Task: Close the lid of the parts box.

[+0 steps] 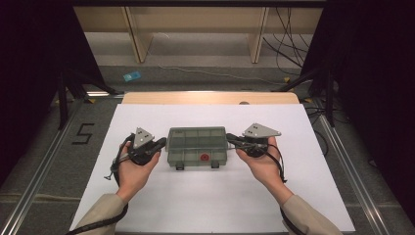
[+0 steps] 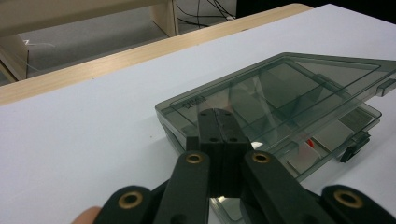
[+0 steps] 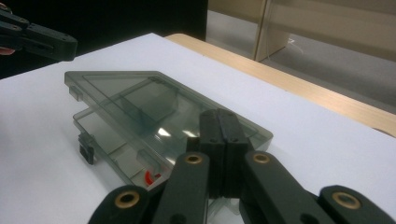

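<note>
A smoky see-through compartment box (image 1: 197,146) lies in the middle of the white sheet, its two latches toward the person. In both gripper views its lid (image 2: 280,88) (image 3: 126,88) stands slightly lifted off the base at the latch side. A small red piece (image 1: 204,157) (image 2: 310,142) (image 3: 148,177) lies in a front compartment. My left gripper (image 1: 160,143) (image 2: 217,114) is shut, its tips over the box's left end. My right gripper (image 1: 231,138) (image 3: 218,114) is shut too, tips over the right end. Nothing is between either pair of jaws. Whether the tips touch the lid I cannot tell.
The white sheet (image 1: 205,196) covers a wooden table whose far edge (image 1: 210,98) shows beyond it. Past that stand wooden furniture legs (image 1: 137,39), floor cables (image 1: 288,44) and a small blue object (image 1: 131,76). Metal rails run along both sides of the table.
</note>
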